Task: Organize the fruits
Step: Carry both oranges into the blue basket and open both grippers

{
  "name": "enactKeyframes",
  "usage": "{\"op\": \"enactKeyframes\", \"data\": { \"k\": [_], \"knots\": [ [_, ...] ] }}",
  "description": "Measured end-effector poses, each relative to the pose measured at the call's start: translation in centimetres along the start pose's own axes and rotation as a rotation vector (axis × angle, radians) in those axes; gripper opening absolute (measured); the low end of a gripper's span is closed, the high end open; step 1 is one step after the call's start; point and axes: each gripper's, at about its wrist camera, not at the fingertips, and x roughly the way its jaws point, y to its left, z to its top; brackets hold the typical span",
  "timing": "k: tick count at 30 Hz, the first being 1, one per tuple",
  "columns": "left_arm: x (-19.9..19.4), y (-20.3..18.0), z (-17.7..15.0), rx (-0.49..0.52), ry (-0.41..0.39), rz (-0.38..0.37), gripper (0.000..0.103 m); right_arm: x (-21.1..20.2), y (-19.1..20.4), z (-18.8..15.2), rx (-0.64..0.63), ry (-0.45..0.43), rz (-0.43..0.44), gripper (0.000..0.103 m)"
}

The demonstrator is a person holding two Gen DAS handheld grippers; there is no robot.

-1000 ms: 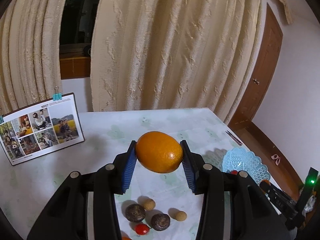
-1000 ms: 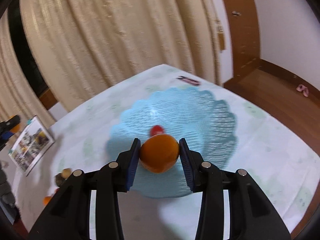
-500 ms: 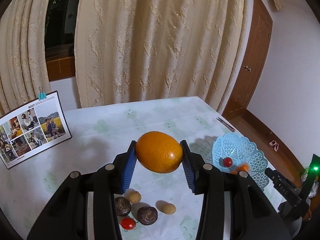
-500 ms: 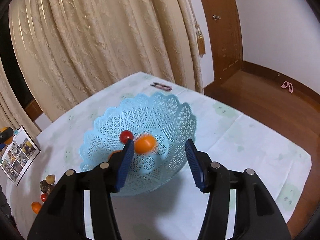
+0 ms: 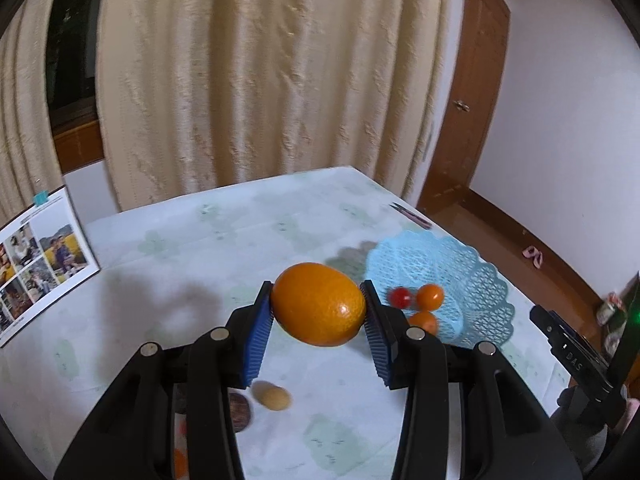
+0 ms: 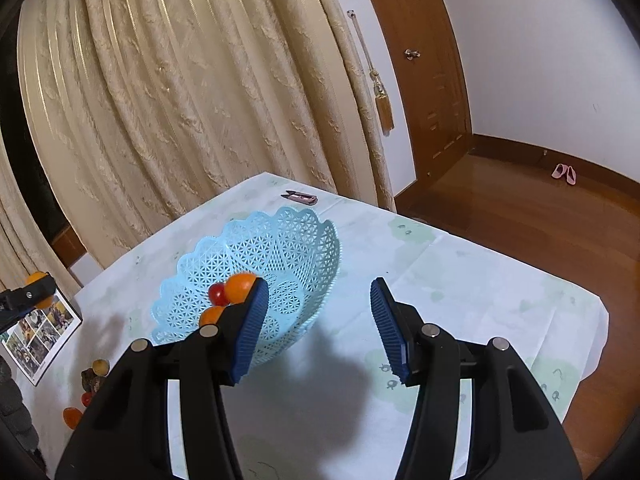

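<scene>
My left gripper (image 5: 319,300) is shut on a large orange (image 5: 320,308) and holds it above the table, just left of the light blue lattice basket (image 5: 480,280). In the basket lie a red cherry tomato (image 5: 401,297) and two small oranges (image 5: 430,296). My right gripper (image 6: 318,286) stands open with nothing between its blue pads, pulled back in front of the basket (image 6: 304,240). Its left finger hides part of the small oranges (image 6: 239,286) and the tomato (image 6: 217,292). In the right wrist view the left gripper with the orange (image 6: 35,278) shows at the far left edge.
Loose small fruits lie on the pale tablecloth: a tan one (image 5: 273,397), a dark brown one (image 5: 240,410), and a cluster (image 6: 94,376) near the photo board (image 5: 40,248). A small pink clipper (image 6: 300,198) lies beyond the basket. The table edge and wooden floor (image 6: 520,220) are to the right.
The right gripper opened, left its small orange in the basket and drew back. The left gripper carried the large orange rightward, closer to the basket.
</scene>
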Motion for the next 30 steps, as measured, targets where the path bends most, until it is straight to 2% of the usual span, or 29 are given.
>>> {"op": "enactKeyframes", "data": {
  "k": [6, 12, 20, 21, 22, 23, 27, 30],
  "knots": [
    [2.1, -4.3, -0.5, 0.053, 0.035, -0.066, 0.044, -0.3, -1.3, -0.4, 0.016, -0.019, -0.004, 0.06],
    [5.0, -8.2, -1.3, 0.075, 0.095, -0.143, 0.044, -0.5, -2.8, -0.7, 0.04, -0.019, 0.001, 0.06],
    [7.0, -11.8, -1.3, 0.11, 0.105, -0.198, 0.046, -0.7, -4.0, -1.0, 0.07, -0.016, 0.013, 0.06],
    [7.0, -11.9, -1.2, 0.107, 0.099, -0.201, 0.06, -0.7, -4.1, -1.1, 0.069, -0.015, 0.013, 0.06],
    [6.7, -12.0, -1.2, 0.103, 0.088, -0.2, 0.083, -0.7, -4.1, -1.1, 0.069, -0.014, 0.014, 0.06],
    [6.5, -12.0, -1.0, 0.095, 0.071, -0.2, 0.091, -0.7, -4.2, -1.2, 0.07, -0.014, 0.014, 0.06],
    [5.4, -11.1, -0.2, 0.073, 0.028, -0.202, 0.095, -0.9, -4.4, -1.5, 0.088, -0.017, 0.011, 0.069],
    [4.7, -10.0, 0.5, 0.056, -0.001, -0.182, 0.098, -0.9, -4.3, -1.7, 0.098, -0.015, 0.016, 0.069]
  ]
}}
